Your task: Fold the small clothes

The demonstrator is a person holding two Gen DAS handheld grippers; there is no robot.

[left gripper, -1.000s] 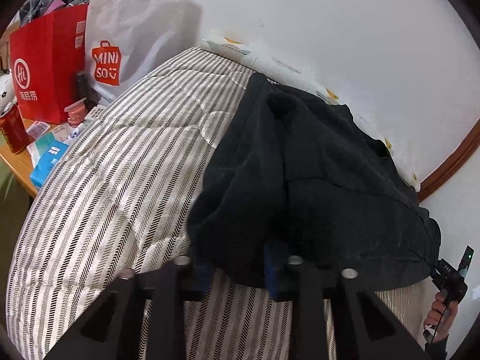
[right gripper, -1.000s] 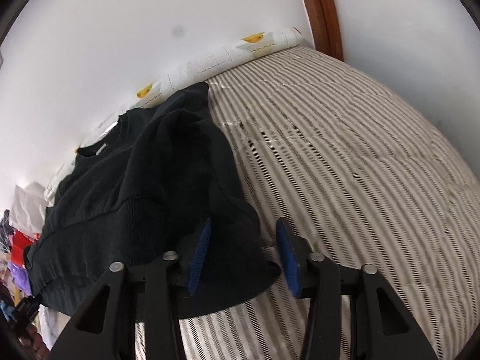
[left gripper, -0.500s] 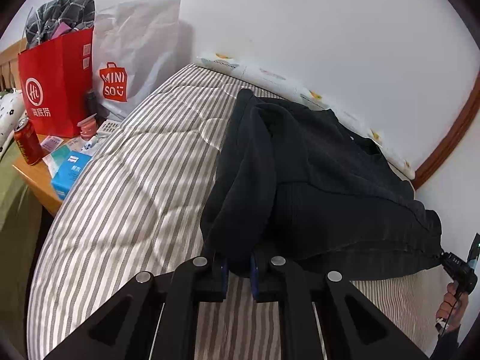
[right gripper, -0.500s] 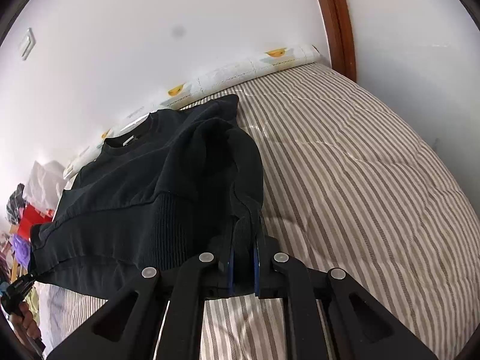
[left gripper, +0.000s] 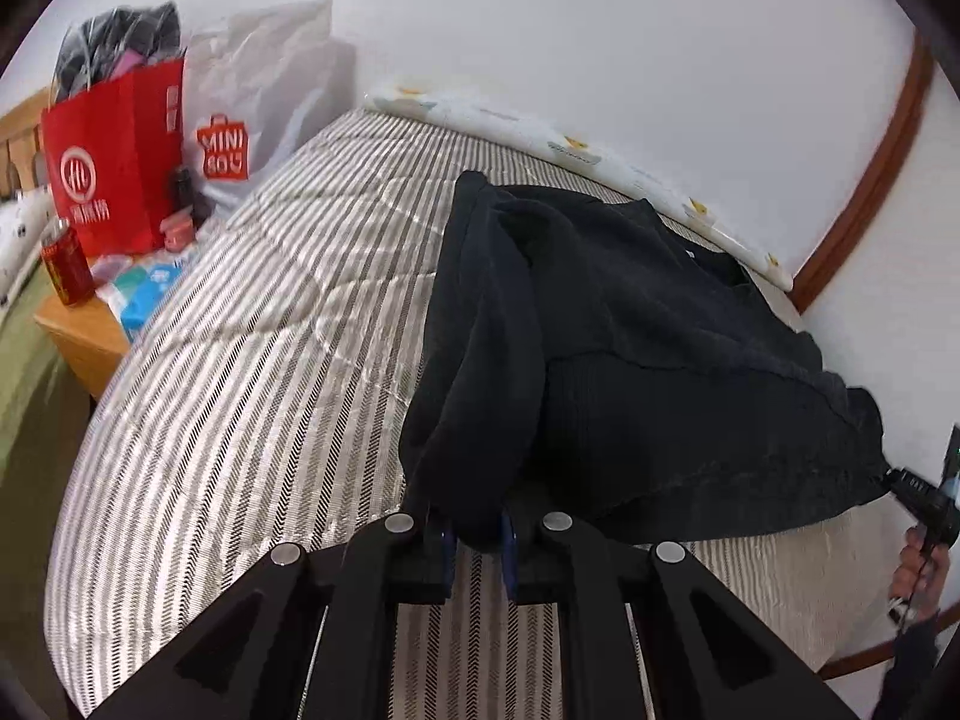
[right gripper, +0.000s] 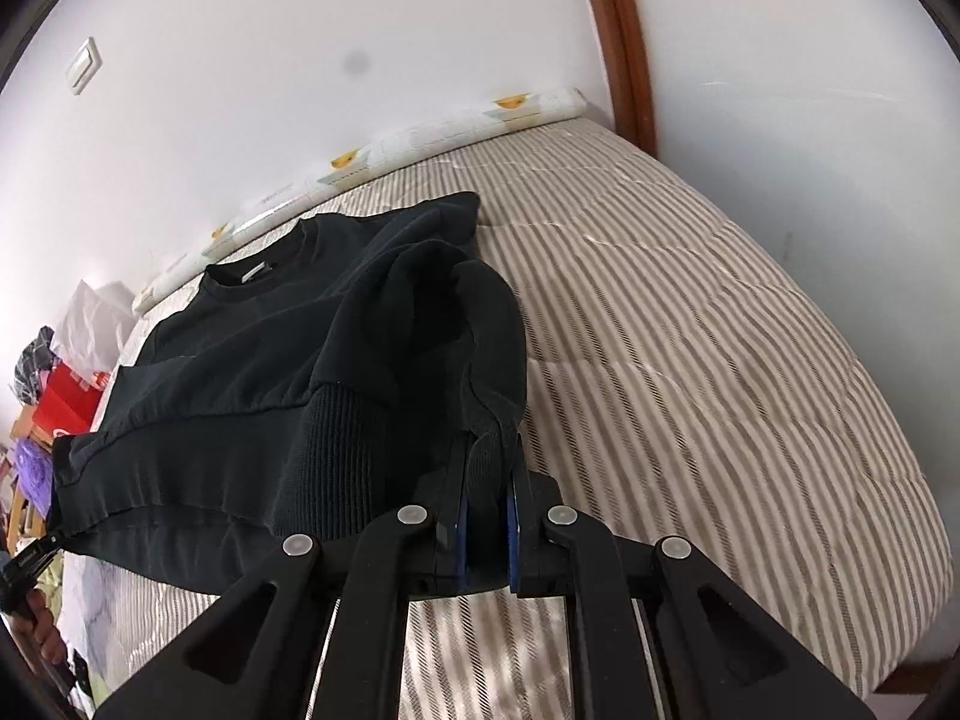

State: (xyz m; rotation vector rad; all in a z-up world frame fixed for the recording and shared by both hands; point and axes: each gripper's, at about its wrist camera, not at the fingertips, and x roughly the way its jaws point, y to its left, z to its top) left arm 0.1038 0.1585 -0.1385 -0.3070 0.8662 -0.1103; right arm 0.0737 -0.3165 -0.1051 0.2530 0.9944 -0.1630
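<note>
Two grippers pinch a black sweater [left gripper: 630,324]: the left gripper [left gripper: 477,534] clamps one bunched lower corner, the right gripper [right gripper: 485,525] the other. Beyond the jaws, the garment lies across a striped quilt [right gripper: 690,330]. Farther off stand a white wall [right gripper: 300,30], a red bag [left gripper: 114,168] and a wooden nightstand [left gripper: 81,330].

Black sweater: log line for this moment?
left gripper shut on black sweater | right gripper shut on hem | bed beneath

left tongs [left gripper: 477,531]: clamped, angled down | right tongs [right gripper: 485,519]: clamped, angled down
</note>
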